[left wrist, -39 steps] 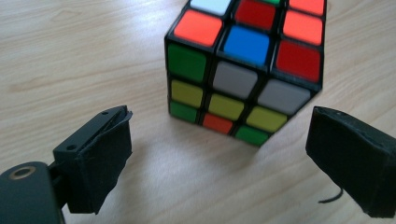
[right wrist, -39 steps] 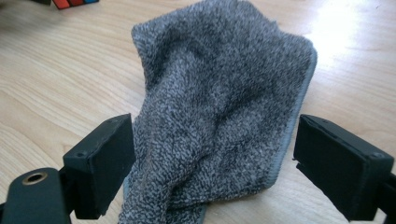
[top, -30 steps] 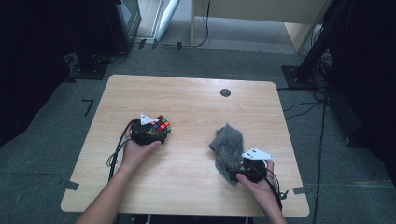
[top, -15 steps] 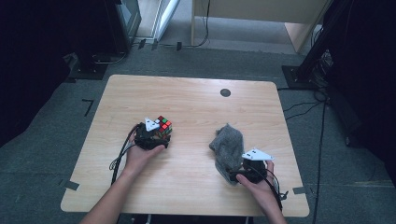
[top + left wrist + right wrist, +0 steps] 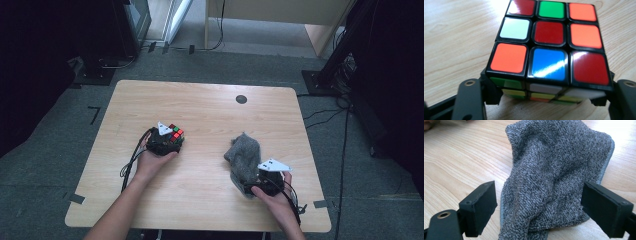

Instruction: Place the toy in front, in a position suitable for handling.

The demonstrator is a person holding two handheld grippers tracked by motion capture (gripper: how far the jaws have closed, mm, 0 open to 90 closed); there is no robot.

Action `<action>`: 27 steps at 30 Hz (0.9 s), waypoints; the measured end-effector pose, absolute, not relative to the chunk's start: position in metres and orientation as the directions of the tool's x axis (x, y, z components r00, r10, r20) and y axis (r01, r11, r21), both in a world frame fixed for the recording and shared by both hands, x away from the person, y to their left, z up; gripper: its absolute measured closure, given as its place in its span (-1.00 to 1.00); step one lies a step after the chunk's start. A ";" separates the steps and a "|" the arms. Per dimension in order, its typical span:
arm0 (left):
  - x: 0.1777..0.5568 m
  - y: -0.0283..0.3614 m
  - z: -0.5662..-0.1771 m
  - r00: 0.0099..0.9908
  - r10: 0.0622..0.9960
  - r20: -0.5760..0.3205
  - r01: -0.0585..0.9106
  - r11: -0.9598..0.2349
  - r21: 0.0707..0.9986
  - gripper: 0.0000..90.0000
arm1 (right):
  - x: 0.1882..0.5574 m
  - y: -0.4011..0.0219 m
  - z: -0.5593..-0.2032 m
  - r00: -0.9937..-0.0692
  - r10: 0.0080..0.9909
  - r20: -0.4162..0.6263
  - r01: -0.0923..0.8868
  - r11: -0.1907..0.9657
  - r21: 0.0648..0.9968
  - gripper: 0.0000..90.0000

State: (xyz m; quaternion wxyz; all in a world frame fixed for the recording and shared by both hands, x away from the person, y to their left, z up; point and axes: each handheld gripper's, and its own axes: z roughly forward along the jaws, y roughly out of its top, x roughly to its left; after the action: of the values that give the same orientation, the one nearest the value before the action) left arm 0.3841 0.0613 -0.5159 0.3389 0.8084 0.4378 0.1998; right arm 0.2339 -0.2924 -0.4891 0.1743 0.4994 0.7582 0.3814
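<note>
- Multicoloured cube (image 5: 549,47) sits on the table's (image 5: 200,100) left half, between the jaws of the left gripper (image 5: 546,97).
- Its top face shows red, green and orange squares in the far row, white, red and orange in the middle, orange, blue and red nearest the camera.
- In the left gripper view the two black jaws press against the cube's lower sides; they have just been closing and now clamp the cube.
- In the high view the left gripper (image 5: 167,142) covers the cube's (image 5: 175,134) near side, and the left hand (image 5: 152,160) holds it from behind; its cable trails toward the table's near left edge.
- Grey cloth (image 5: 554,175) lies crumpled on the right half of the table, well apart from the cube.
- Right gripper (image 5: 539,207) stands at the cloth's near end, its jaws spread wide on either side of the fabric, not pressing on it.
- In the high view the right hand (image 5: 275,197) holds that gripper (image 5: 257,182) at the near end of the cloth (image 5: 244,157).
- A small dark round spot (image 5: 241,99) marks the wooden table near its far edge.
</note>
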 end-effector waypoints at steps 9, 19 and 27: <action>0.369 0.065 -0.510 0.538 0.842 0.026 0.542 -0.370 0.754 -0.24 | 0.231 -0.296 -0.484 -0.438 0.890 0.123 0.611 0.194 0.767 -0.68; 0.332 0.058 -0.496 0.610 0.793 -0.003 0.537 -0.410 0.737 -0.24 | 0.235 -0.290 -0.479 -0.444 0.888 0.121 0.597 0.193 0.779 -0.64; 0.303 0.044 -0.480 0.664 0.747 0.022 0.485 -0.453 0.749 -0.24 | 0.246 -0.279 -0.475 -0.417 0.902 0.112 0.580 0.169 0.797 -0.57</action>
State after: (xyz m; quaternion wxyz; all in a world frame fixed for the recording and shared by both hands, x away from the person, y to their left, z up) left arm 0.3028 0.0441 -0.4804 0.3704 0.8335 0.3695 0.1775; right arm 0.2460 -0.2787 -0.4749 0.1990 0.5020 0.7381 0.4045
